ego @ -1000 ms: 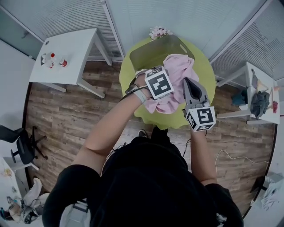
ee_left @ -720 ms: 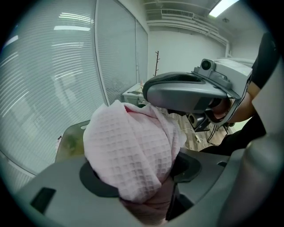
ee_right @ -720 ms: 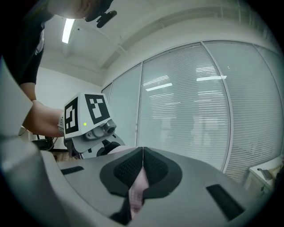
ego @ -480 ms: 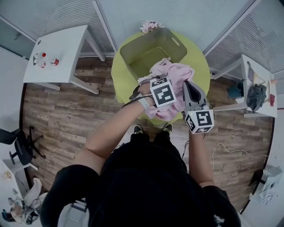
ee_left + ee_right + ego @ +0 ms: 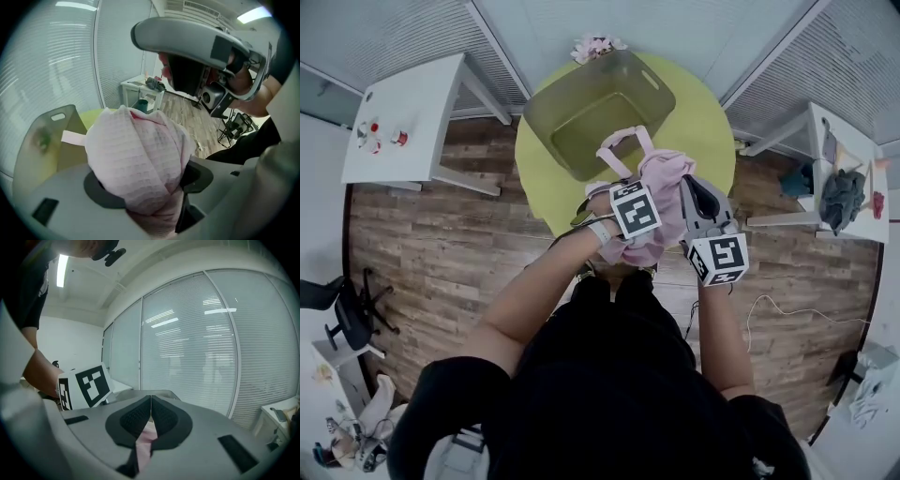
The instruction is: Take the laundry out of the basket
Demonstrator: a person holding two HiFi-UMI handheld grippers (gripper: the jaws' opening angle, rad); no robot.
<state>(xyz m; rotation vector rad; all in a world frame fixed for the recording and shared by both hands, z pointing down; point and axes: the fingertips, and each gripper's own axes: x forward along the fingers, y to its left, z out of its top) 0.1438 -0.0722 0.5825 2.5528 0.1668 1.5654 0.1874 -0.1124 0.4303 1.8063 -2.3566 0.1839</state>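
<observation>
A pink waffle-knit garment (image 5: 661, 178) hangs bunched over the near edge of the round green table (image 5: 712, 122), just in front of the olive laundry basket (image 5: 572, 94). One pink strap (image 5: 623, 141) loops back toward the basket's rim. My left gripper (image 5: 628, 225) is shut on a thick wad of the garment (image 5: 136, 154), which fills the space between its jaws (image 5: 145, 187). At the garment's right side, my right gripper (image 5: 694, 192) is shut on a thin fold of the pink cloth (image 5: 145, 439), its pads (image 5: 136, 416) meeting above it. The basket looks empty inside.
A white table (image 5: 403, 112) with small red-capped bottles stands at the left. Another white table (image 5: 844, 178) at the right holds dark clothes. Pink flowers (image 5: 595, 45) sit behind the basket. Wood floor surrounds the table, with an office chair (image 5: 347, 309) at the far left.
Both grippers have pulled the pink garment away from the basket and down toward the person. The basket's inside, partly covered before, now shows in full.
</observation>
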